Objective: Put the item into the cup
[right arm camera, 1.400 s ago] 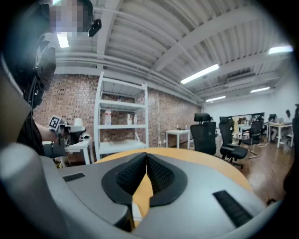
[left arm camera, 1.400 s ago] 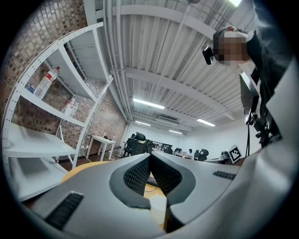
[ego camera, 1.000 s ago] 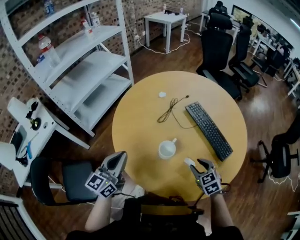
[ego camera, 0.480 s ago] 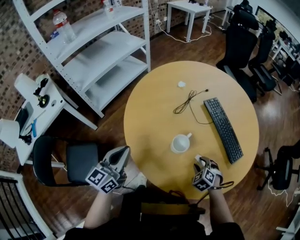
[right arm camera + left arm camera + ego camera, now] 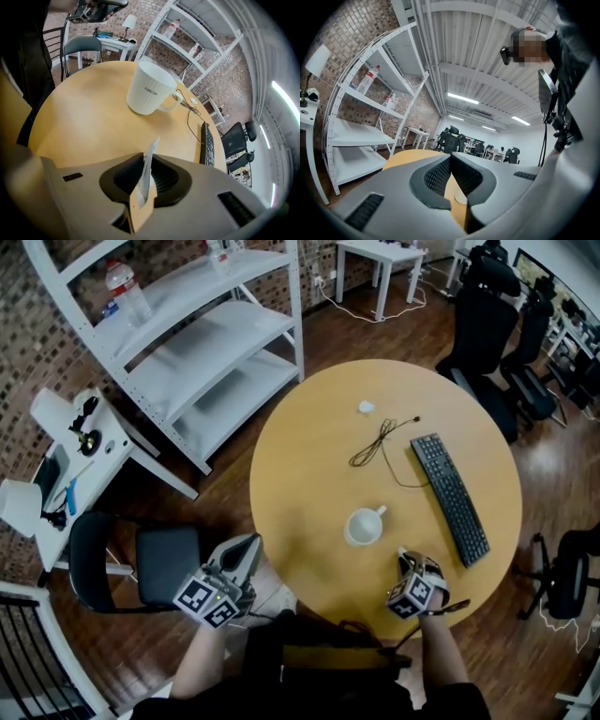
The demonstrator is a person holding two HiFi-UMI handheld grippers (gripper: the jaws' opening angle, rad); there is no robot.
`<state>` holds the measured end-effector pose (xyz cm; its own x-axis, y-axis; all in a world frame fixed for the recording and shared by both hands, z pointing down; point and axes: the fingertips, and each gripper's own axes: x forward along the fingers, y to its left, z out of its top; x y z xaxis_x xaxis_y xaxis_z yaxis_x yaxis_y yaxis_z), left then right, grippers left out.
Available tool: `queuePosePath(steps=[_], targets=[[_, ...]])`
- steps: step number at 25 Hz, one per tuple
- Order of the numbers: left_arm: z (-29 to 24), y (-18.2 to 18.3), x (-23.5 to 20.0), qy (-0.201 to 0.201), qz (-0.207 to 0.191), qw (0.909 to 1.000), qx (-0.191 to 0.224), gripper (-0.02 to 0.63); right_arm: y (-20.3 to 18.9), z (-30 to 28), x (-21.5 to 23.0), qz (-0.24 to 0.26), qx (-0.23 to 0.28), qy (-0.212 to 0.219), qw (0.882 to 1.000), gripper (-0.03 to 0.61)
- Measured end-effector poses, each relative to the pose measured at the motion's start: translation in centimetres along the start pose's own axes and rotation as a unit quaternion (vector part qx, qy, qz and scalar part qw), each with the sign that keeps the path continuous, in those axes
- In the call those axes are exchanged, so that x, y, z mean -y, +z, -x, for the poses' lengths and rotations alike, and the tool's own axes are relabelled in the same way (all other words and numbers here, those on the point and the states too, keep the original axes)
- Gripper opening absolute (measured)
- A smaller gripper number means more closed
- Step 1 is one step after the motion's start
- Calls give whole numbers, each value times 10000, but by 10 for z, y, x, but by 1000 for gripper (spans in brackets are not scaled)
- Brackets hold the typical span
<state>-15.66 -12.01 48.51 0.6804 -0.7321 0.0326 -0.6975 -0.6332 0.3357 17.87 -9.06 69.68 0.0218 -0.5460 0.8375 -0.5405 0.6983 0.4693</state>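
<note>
The right gripper point(image 5: 146, 180) is closing its jaws on a thin, flat white packet point(image 5: 150, 157), which is standing edge-up and poking toward the cup point(image 5: 149, 89). The left gripper point(image 5: 451, 161) is hanging with jaws together, holding nothing.

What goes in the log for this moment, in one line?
right hand-held gripper: closing on packet | left hand-held gripper: shut, empty | cup: upright on table, packet not in it yet
</note>
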Motion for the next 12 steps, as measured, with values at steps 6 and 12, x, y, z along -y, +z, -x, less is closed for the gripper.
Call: queuePosePath(steps=[6, 12], targets=[[-6, 4, 0, -127, -44, 9999, 35, -5, 29, 34, 33, -1006, 796, -121, 9917, 60], [-13, 12, -1, -208, -96, 9996, 176, -5, 80, 87, 80, -2177, 1855, -79, 9582, 60]])
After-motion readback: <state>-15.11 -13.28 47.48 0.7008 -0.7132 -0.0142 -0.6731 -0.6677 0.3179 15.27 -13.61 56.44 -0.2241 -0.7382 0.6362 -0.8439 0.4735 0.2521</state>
